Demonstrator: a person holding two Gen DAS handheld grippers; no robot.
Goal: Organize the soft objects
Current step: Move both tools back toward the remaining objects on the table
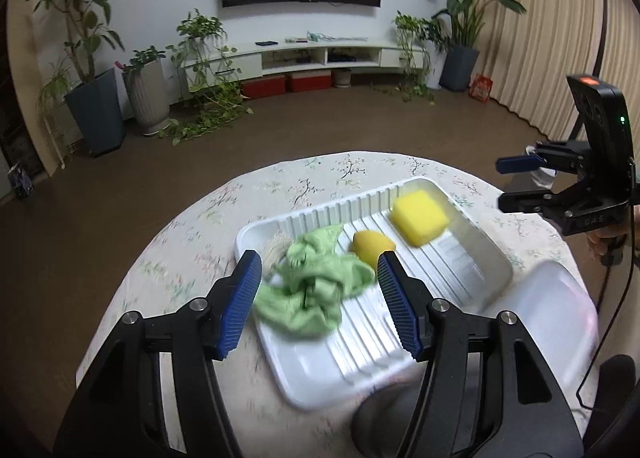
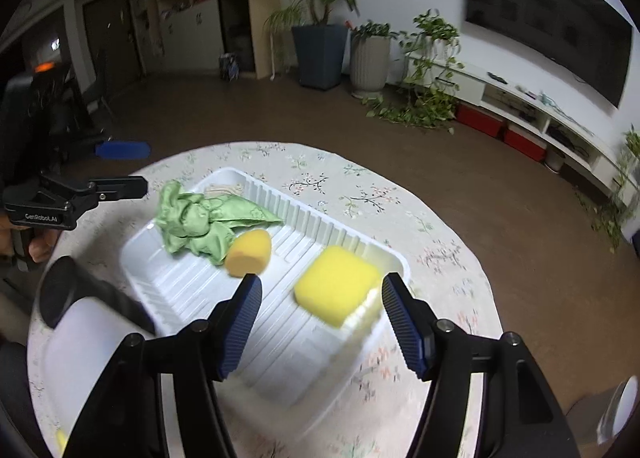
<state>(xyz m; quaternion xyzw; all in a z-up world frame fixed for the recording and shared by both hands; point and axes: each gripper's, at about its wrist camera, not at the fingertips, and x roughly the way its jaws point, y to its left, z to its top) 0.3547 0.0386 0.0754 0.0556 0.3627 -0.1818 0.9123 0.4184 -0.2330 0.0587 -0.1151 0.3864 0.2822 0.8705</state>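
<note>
The desk (image 1: 192,242) is round and covered with a floral cloth. A white ribbed tray (image 1: 472,270) sits on it and contains the soft objects.

Tray contents:
- A crumpled green cloth (image 1: 316,282) lies at the left end of the tray, with one corner draped over the rim. In the right wrist view the green cloth (image 2: 200,217) appears at the far left of the tray (image 2: 168,282).
- A rounded yellow sponge (image 1: 372,248) rests just beside the cloth, touching its edge; it is also visible in the right wrist view (image 2: 248,252).
- A square yellow sponge (image 1: 418,219) lies at the right end of the tray, apart from the other two items, and is visible in the right wrist view (image 2: 336,290).
- A beige woven item (image 1: 276,246) is partly hidden under the cloth.

A translucent white container (image 1: 548,310) stands on the desk near the right side of the tray.

Claw states:
- Left claw (image 1: 318,304): released, jaws spread wide, empty, positioned above the green cloth.
- Right claw (image 2: 322,324): released, jaws spread wide, empty, positioned over the near edge of the tray by the square yellow sponge.
</note>
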